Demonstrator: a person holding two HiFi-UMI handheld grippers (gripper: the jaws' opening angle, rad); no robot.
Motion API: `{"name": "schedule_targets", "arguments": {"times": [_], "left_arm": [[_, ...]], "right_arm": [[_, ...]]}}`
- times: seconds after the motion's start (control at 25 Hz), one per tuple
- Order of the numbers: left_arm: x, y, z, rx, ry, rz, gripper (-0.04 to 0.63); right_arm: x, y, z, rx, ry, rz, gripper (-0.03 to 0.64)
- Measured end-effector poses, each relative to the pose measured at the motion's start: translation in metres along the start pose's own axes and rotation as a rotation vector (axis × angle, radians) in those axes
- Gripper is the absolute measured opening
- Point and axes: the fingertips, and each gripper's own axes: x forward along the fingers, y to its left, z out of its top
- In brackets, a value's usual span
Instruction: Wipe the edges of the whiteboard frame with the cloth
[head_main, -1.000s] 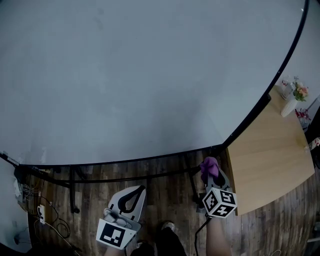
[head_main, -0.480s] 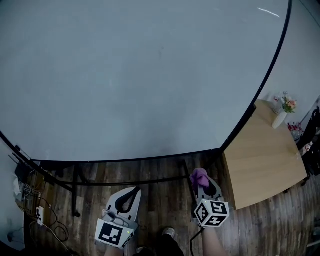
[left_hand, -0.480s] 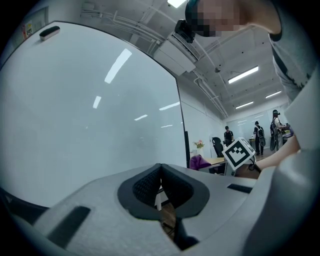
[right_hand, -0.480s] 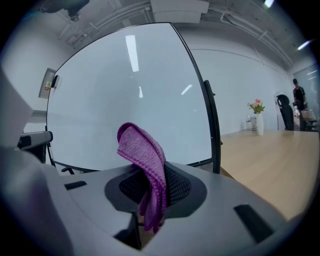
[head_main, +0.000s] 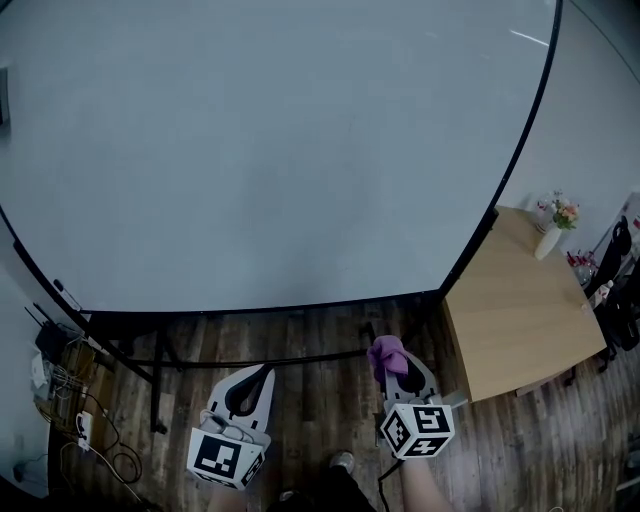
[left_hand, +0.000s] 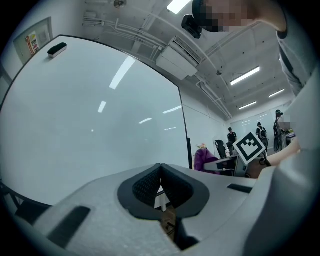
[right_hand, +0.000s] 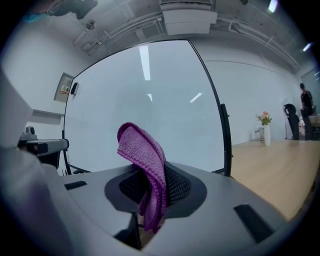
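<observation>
I am holding both grippers low, at the 6 o'clock end of the head view, over the dark plank floor (head_main: 320, 345). The right gripper (head_main: 387, 352), sitting at about 5 o'clock, is clenching the purple cloth (head_main: 389, 349): in the right gripper view its jaws are pressing together on the fabric, which is folding over at the top and hanging down between them. The left gripper (head_main: 263, 373), at about 7 o'clock, is carrying nothing; in its own view the two ribbed pads are meeting with only a thin slit of light between them.

The whiteboard (head_main: 280, 150) is filling the view from 9 o'clock through 12 to 2 o'clock. Its black frame (head_main: 260, 308) is running along the lower edge just past the gripper tips and curving up the side toward 1 o'clock. The cloth is hovering near that lower edge, toward the board's bottom corner, but is not touching it. The board's dark stand (head_main: 152, 372) is showing at 8 o'clock. In the left gripper view a dark eraser (left_hand: 56, 49) is sitting at the board's top, at 10 o'clock.

A pale wooden table (head_main: 520, 310) is standing at 4 o'clock, just beside the board's side edge, with a white vase (head_main: 547, 241) of flowers at its far corner.
</observation>
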Motion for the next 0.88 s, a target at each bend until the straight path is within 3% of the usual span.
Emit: {"name": "schedule_targets", "arguments": {"times": [0.52, 0.88], "left_arm": [[-0.066, 0.000, 0.021, 0.009, -0.027, 0.008, 0.017], [-0.082, -0.011, 0.041, 0.023, -0.054, 0.051, 0.017]], "right_arm": [[-0.056, 0.069, 0.023, -0.035, -0.065, 0.068, 0.077], [-0.082, 0.084, 0.034, -0.093, -0.088, 0.142, 0.077]]}}
